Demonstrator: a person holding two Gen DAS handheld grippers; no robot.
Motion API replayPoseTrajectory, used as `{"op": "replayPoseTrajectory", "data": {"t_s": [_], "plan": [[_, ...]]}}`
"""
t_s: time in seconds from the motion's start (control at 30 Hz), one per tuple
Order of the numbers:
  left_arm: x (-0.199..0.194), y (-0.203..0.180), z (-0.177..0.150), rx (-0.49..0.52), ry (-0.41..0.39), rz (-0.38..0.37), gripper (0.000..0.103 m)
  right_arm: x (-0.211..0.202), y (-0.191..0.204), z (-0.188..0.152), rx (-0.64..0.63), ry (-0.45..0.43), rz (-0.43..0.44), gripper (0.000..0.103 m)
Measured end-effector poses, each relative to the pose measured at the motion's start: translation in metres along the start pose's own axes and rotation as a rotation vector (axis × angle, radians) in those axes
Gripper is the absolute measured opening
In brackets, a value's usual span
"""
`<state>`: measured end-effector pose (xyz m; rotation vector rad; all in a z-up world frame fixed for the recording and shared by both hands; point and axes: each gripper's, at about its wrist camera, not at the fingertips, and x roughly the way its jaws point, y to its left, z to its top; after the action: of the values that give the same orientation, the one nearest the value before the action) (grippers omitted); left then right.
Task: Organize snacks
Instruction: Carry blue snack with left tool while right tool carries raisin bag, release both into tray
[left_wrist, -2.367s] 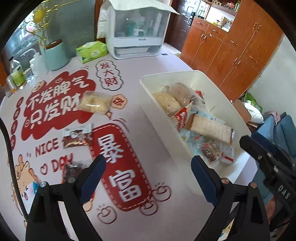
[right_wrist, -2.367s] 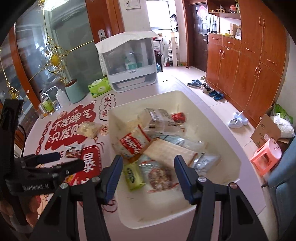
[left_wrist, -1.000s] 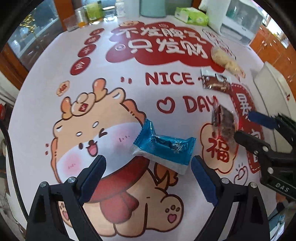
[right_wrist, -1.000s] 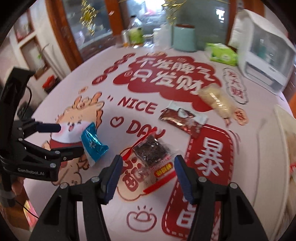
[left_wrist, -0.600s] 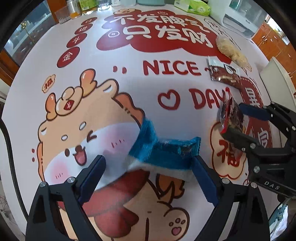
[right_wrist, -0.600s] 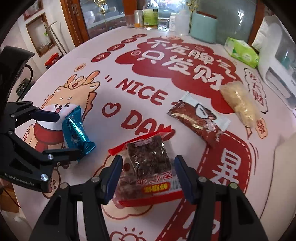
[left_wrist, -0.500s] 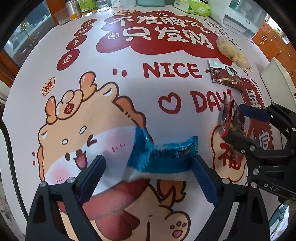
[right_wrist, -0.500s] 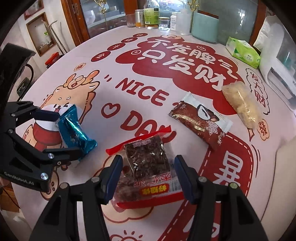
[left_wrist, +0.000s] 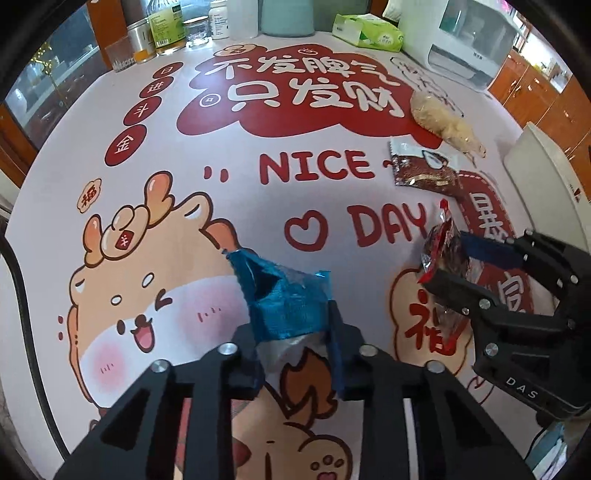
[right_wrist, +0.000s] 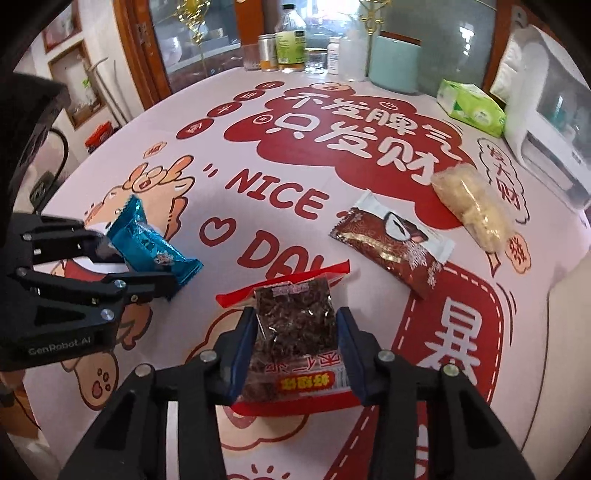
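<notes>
My left gripper (left_wrist: 295, 325) is shut on a blue foil snack packet (left_wrist: 284, 299) and holds it off the printed tablecloth; the packet also shows in the right wrist view (right_wrist: 151, 245). My right gripper (right_wrist: 295, 332) is shut on a clear packet of dark snack with red edges (right_wrist: 295, 328), seen edge-on in the left wrist view (left_wrist: 443, 254). A brown-and-white wrapper (right_wrist: 391, 243) and a pale yellow bag (right_wrist: 472, 206) lie on the cloth to the right. The white bin's rim (left_wrist: 543, 181) shows at the far right.
At the table's back edge stand bottles and jars (right_wrist: 288, 48), a teal canister (right_wrist: 395, 62), a green tissue pack (right_wrist: 472, 107) and a white appliance (right_wrist: 554, 122). The cloth (left_wrist: 184, 184) covers a round table; its edge curves on the left.
Both grippers have closed, the left on the blue packet and the right on the dark snack packet, and both packets are now raised from the cloth.
</notes>
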<state>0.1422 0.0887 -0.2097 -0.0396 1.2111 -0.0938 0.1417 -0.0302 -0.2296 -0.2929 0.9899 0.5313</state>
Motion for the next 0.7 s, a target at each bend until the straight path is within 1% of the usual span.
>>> {"op": "replayPoseTrajectory", "data": {"t_s": [0.1,0.2,0.33,0.37,0.57,0.7], "plan": [[-0.01,-0.002,-0.004,0.0,-0.03,-0.012,0.017,-0.006,-0.003,-0.004,0.035,-0.006,0.012,0.043],[-0.024,-0.008,-0.004,0.008,-0.06,-0.027,0.017,-0.015,-0.006,-0.009,0.074,-0.02,0.022,0.043],[-0.051,-0.026,-0.002,0.041,-0.109,-0.056,0.016,-0.042,-0.012,-0.018,0.141,-0.059,0.044,0.043],[-0.059,-0.033,-0.001,0.054,-0.123,-0.064,0.016,-0.048,-0.013,-0.019,0.143,-0.057,0.048,0.043],[-0.114,-0.087,0.01,0.157,-0.232,-0.157,0.016,-0.113,-0.02,-0.032,0.219,-0.182,0.045,0.043],[-0.149,-0.132,0.023,0.24,-0.298,-0.225,0.016,-0.166,-0.036,-0.041,0.289,-0.293,0.005,0.043]]}}
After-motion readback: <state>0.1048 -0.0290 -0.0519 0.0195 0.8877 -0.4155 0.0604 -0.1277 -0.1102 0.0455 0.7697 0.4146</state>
